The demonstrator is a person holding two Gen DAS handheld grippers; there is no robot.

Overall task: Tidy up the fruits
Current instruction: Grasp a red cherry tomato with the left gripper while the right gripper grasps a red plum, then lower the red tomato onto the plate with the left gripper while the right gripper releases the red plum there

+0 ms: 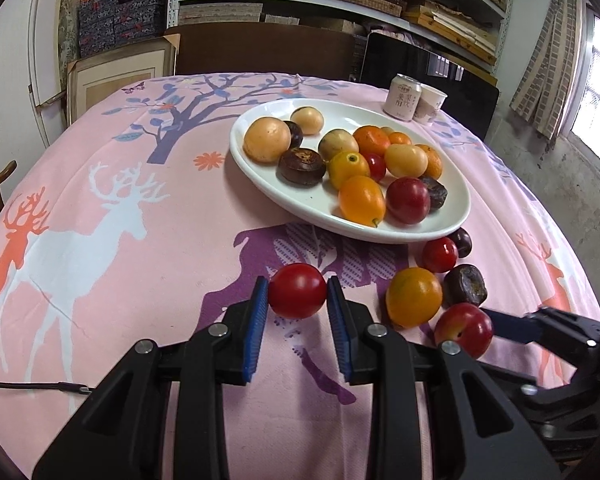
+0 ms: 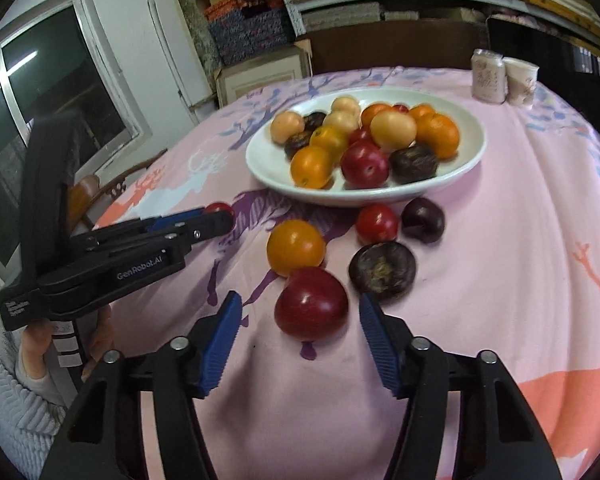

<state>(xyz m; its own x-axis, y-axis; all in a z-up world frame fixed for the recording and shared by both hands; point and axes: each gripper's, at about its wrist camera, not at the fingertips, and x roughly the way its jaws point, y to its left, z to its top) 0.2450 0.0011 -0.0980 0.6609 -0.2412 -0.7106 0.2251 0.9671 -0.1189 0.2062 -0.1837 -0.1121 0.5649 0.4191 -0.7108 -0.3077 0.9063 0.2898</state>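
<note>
1. Your left gripper point(image 1: 298, 294) is clamped on a small red tomato point(image 1: 297, 290), its blue pads pressing both flanks at the fruit's widest line, just above the pink cloth point(image 1: 140, 280).
2. Your right gripper point(image 2: 300, 328) stands with its jaws apart around a red plum point(image 2: 311, 304); neither pad touches it yet, and the plum rests on the cloth.
3. Loose fruit lies just past the plum: an orange fruit point(image 2: 296, 246), a dark brown fruit point(image 2: 382, 271), a second tomato point(image 2: 377, 223) and a dark plum point(image 2: 423, 219), all close before the plate point(image 2: 466, 158).
4. The white plate already carries a heap of mixed fruit, well inside the rim.
5. Judged by look, these fruits are light, round, smooth-skinned and soft: likely to roll or squirt free and to bruise under a hard squeeze.
6. Take the plum across its middle, pads level on opposite sides, and close gently.
</note>
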